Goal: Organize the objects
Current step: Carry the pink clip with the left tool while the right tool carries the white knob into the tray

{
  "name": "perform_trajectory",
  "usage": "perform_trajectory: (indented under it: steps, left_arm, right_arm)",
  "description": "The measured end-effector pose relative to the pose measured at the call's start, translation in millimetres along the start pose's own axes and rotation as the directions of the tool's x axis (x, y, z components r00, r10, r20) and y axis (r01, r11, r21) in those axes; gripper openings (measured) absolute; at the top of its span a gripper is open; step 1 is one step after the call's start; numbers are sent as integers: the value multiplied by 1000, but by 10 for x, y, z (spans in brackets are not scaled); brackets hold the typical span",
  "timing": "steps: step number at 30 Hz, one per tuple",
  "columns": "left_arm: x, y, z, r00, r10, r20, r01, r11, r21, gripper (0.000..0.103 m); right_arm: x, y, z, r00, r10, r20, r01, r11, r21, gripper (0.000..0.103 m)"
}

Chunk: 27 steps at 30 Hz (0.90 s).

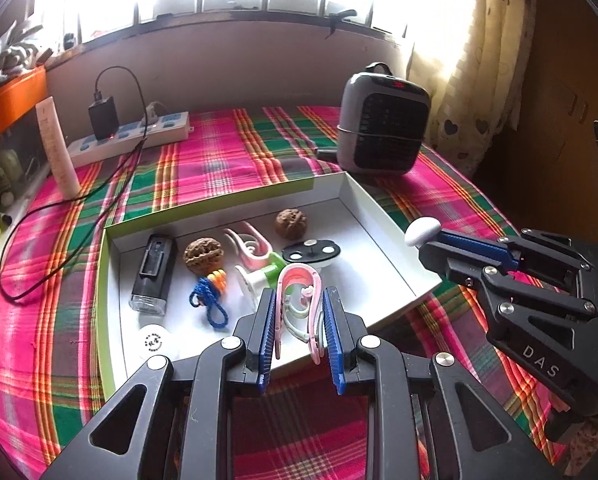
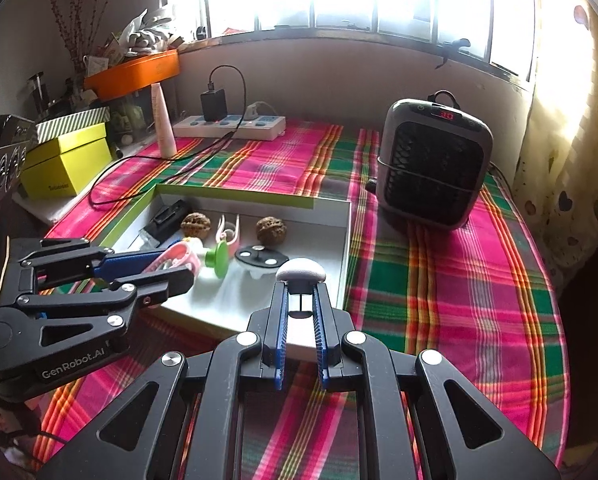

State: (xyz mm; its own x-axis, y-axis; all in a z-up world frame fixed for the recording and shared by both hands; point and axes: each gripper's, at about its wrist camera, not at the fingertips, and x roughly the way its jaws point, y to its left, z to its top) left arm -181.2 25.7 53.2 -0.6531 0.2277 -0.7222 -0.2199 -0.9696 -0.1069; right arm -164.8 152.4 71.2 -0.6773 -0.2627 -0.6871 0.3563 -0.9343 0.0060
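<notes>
Both hands were mid-carry, each bringing one item to the shallow white cardboard box with lime-green outer walls (image 1: pixel 363 196) on the pink-and-green plaid tablecloth (image 1: pixel 219 152). The left gripper (image 1: pixel 299 332) was closed to a narrow gap on a pink looped plastic clip (image 1: pixel 299 296), held over the box's near edge. The right gripper (image 2: pixel 301 320) was fully closed on the thin stem of a white mushroom-shaped knob (image 2: pixel 301 270), with the knob above the box's near right corner. Inside already lay two brown wrinkled walnuts (image 1: pixel 203 252), a black rectangular device (image 1: pixel 155 268), a blue cord with orange beads (image 1: pixel 209 300), a green-and-white peg (image 1: pixel 265 274) and a black oval disc (image 1: pixel 311 252). Judged next move: lower each piece past the wall and release. Bare floor showed along the right wall and near right corner; the centre was crowded. The grey portable heater (image 2: pixel 435 164) stood just beyond the far right corner, and the two grippers were close together, so clearance was limited.
</notes>
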Motion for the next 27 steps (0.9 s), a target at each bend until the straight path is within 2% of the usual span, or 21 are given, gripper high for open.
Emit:
perform_trajectory:
  steps: [11, 27]
  left_arm:
    - [87, 96, 17, 1000, 0, -10, 0, 1000, -25, 21]
    - [236, 76, 20, 999, -24, -42, 23, 1000, -20, 21]
  right_arm:
    - [172, -11, 142, 1000, 0, -11, 0, 1000, -7, 13]
    - [596, -78, 328, 997, 16, -73, -17, 1000, -14, 13]
